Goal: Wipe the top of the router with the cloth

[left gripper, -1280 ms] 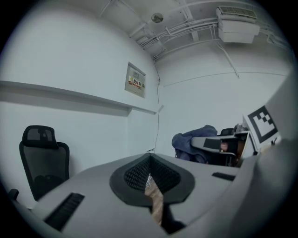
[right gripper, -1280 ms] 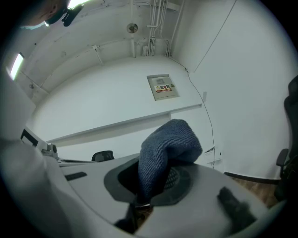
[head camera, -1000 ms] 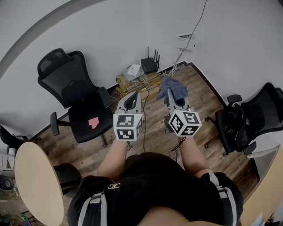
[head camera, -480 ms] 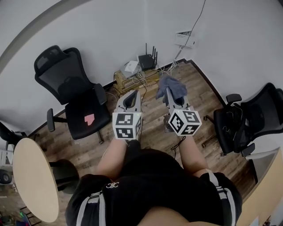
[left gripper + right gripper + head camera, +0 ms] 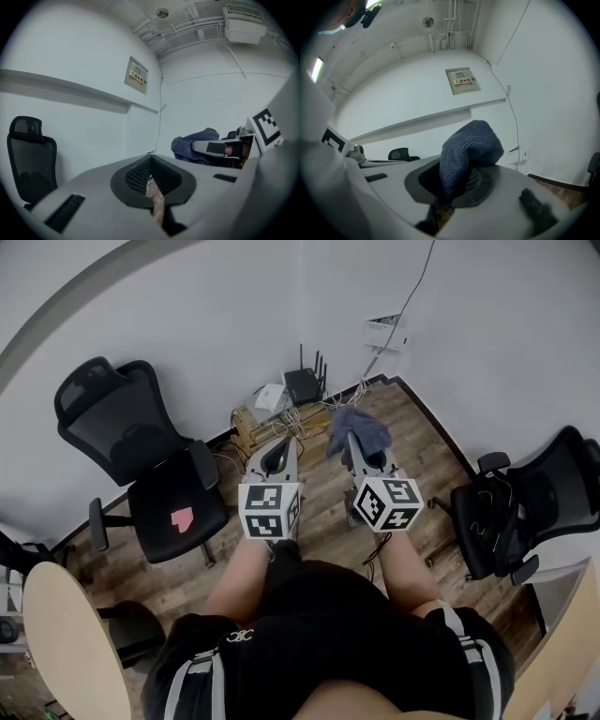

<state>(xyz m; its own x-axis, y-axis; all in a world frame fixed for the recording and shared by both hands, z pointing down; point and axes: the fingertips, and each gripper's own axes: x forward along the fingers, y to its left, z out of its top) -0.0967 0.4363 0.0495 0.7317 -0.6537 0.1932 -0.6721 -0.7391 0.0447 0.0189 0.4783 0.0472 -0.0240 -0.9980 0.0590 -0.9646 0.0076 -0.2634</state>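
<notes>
The cloth (image 5: 360, 430) is held clamped in the right gripper (image 5: 354, 448), while the left gripper (image 5: 279, 451) is closed on nothing. Well beyond both, the router (image 5: 302, 387) stands on the floor (image 5: 422, 460) against the wall (image 5: 234, 315), untouched. Wiping is judged not yet begun.

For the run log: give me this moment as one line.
right gripper: shut on cloth | left gripper: shut, empty | router: apart from cloth | wipe: not yet begun

Wooden floor (image 5: 424, 454) under chairs (image 5: 141, 460), cables (image 5: 302, 418)
</notes>
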